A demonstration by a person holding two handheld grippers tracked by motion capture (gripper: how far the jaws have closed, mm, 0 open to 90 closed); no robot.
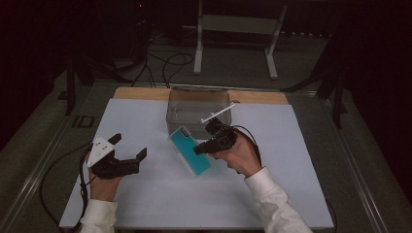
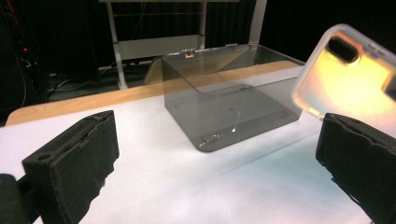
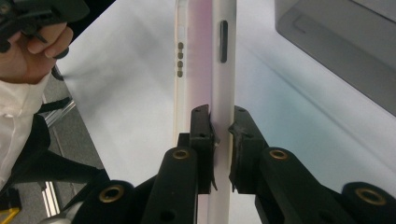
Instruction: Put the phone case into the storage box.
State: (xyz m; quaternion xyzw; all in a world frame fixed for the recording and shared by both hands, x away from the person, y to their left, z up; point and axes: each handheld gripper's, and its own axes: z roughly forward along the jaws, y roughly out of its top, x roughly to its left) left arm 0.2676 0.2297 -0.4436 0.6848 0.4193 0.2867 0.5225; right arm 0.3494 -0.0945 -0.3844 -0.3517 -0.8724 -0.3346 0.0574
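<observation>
A phone case with a teal inside and a pale translucent rim hangs tilted above the white mat, just in front of the box. My right gripper is shut on its right edge. In the right gripper view the pads pinch the case's thin side wall at my right gripper. My left gripper stands open at the mat's left with nothing between its jaws. In the left gripper view its own wide-apart jaws frame the box, with the case at the upper right.
A smoky clear plastic box stands open-topped at the mat's back centre, also seen as the box and the box. A metal stand and cables lie on the floor beyond the table. The hand holding the left gripper is at the upper left.
</observation>
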